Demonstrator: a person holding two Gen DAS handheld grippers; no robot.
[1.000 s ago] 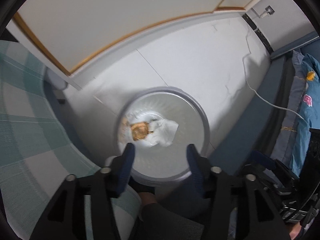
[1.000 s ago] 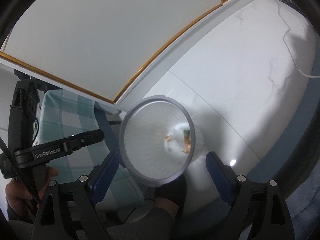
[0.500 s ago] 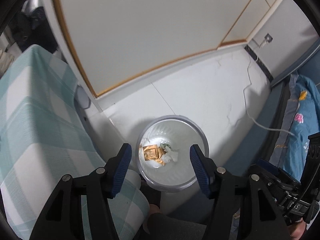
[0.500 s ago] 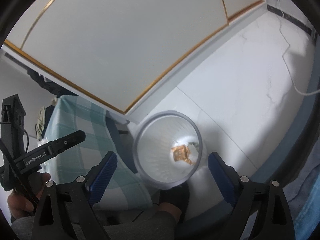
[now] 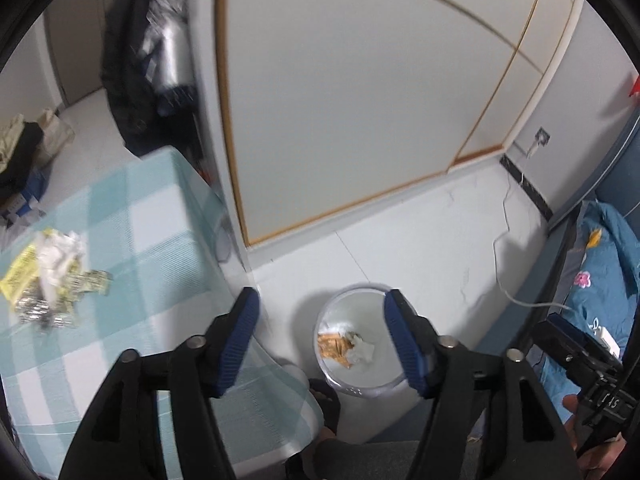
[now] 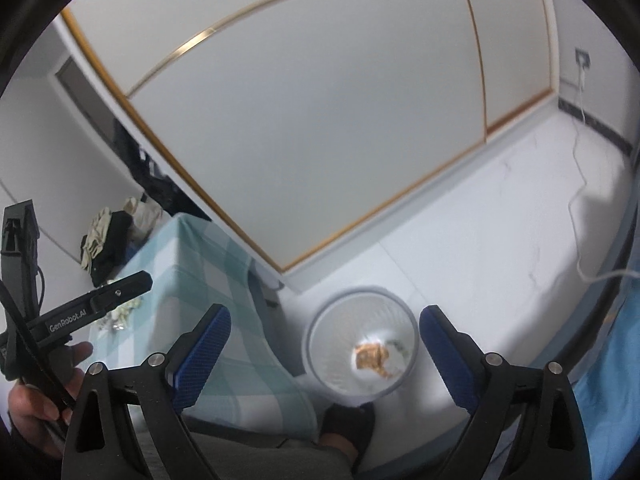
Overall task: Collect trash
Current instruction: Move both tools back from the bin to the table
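A round white trash bin point(image 5: 332, 316) point(image 6: 320, 344) stands on the floor beside the table, far below both grippers. Inside it lie an orange wrapper point(image 5: 334, 347) point(image 6: 372, 357) and crumpled white tissue point(image 5: 363, 354). A pile of trash point(image 5: 52, 272), yellow wrapper, tissue and foil, lies on the checked tablecloth point(image 5: 152, 248) at the left. My left gripper point(image 5: 320, 320) hangs high over the table's edge, its jaws opening with nothing between them. My right gripper point(image 6: 324, 334) stands wide open and empty, its jaws still opening, above the bin.
A white wardrobe with gold trim point(image 5: 360, 100) fills the back. A white cable point(image 5: 508, 264) runs across the floor tiles. A bed with blue floral bedding point(image 5: 600, 264) is at the right. Dark bags and clothes point(image 5: 136, 60) stand behind the table. A person's foot point(image 6: 348, 420) is beside the bin.
Both grippers have risen away from the bin, which now looks much smaller. The left view has swung left, bringing the tabletop and its trash pile into sight. Both jaws stand wider.
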